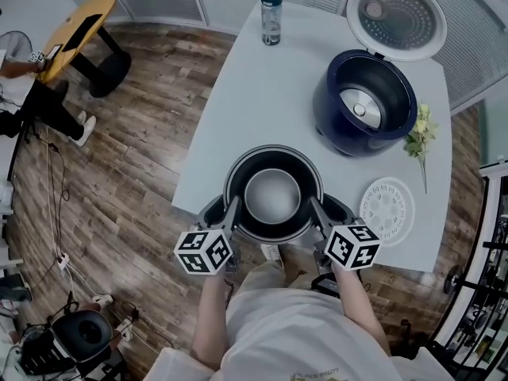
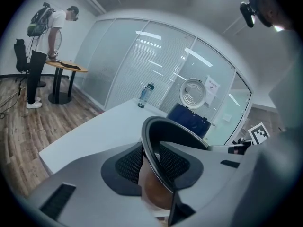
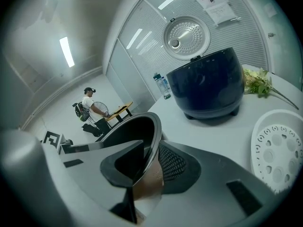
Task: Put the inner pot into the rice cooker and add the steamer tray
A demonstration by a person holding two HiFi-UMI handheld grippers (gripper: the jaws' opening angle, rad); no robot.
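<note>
Inner pot (image 1: 273, 197), one, rim pinched by left gripper (image 1: 232, 217) and right gripper (image 1: 316, 215); one steamer tray (image 3: 279, 150) shows in right gripper view, not left.

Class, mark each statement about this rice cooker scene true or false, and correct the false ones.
1. The pot sits inside the rice cooker. False: it is at the near edge of the table, apart from the cooker.
2. The left hand-held gripper and the right hand-held gripper each clamp the pot's rim. True.
3. The cooker's lid is shut. False: it stands open.
4. The steamer tray lies on the table beside the pot. True.
</note>
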